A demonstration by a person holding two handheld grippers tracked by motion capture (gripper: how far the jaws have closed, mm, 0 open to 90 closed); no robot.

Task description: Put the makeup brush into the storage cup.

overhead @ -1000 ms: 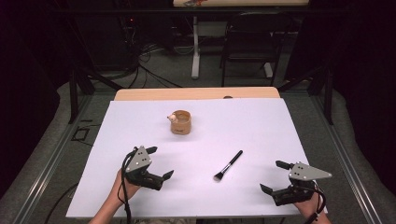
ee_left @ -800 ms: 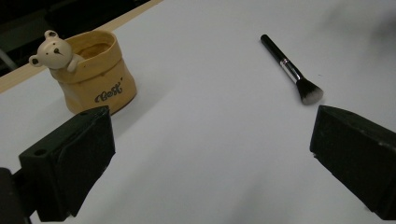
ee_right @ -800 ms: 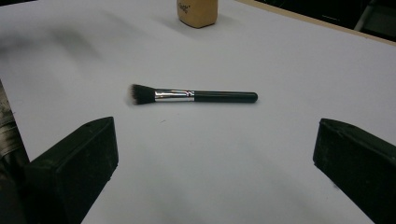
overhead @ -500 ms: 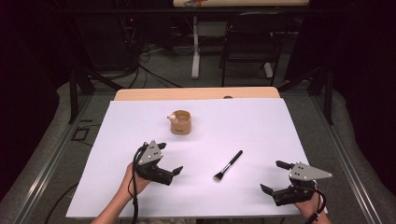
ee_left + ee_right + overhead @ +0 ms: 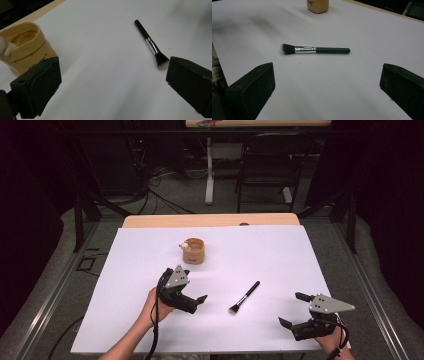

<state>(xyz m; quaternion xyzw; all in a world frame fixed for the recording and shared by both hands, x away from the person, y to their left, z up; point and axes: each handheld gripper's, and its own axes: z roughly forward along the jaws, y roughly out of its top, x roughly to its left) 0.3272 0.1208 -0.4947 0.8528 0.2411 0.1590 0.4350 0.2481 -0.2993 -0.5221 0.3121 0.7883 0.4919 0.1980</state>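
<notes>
I am seeing the makeup brush (image 5: 244, 296) lying flat on the white bench (image 5: 280, 255), its long axis running diagonally: bristles pointing toward my near edge and slightly left, black handle pointing away to the right. It is lying between the two claws, apart from both. My left claw (image 5: 195, 301) is gaping wide, gripping nothing, aimed toward the brush. My right claw (image 5: 293, 310) is also spread wide and holding nothing. The tan cup (image 5: 193, 251) is standing farther back.

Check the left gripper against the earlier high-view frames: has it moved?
Yes. The left gripper has moved right and slightly away from the person, closing on the brush, which lies where it did on the white sheet. Its jaws stand open.
</notes>
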